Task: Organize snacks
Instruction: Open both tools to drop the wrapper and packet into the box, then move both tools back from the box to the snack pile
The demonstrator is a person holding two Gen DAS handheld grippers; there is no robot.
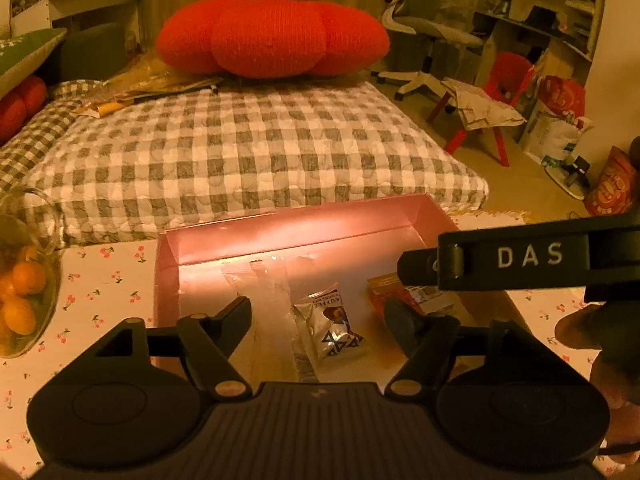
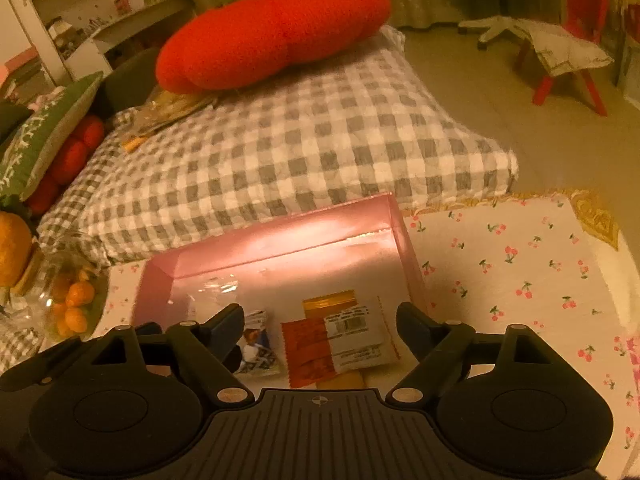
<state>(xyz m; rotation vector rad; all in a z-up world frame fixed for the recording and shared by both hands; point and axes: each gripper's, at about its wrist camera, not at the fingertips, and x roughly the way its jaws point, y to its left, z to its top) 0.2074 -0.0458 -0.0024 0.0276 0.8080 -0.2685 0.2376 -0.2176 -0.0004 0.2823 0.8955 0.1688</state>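
A shallow pink box stands open on the cherry-print tablecloth. On its floor lie a small silver truffle packet, a clear plastic bag and a red snack packet. My left gripper hangs open over the truffle packet, touching nothing. In the right wrist view, my right gripper is open above a red packet, a white-labelled packet and an orange one. The truffle packet lies by its left finger. The pink box's wall is behind them.
A glass bowl of oranges sits at the table's left edge. A grey checked mattress with a red tomato cushion lies behind the box. A black housing lettered DAS and a hand crowd the right side. A red chair stands further back.
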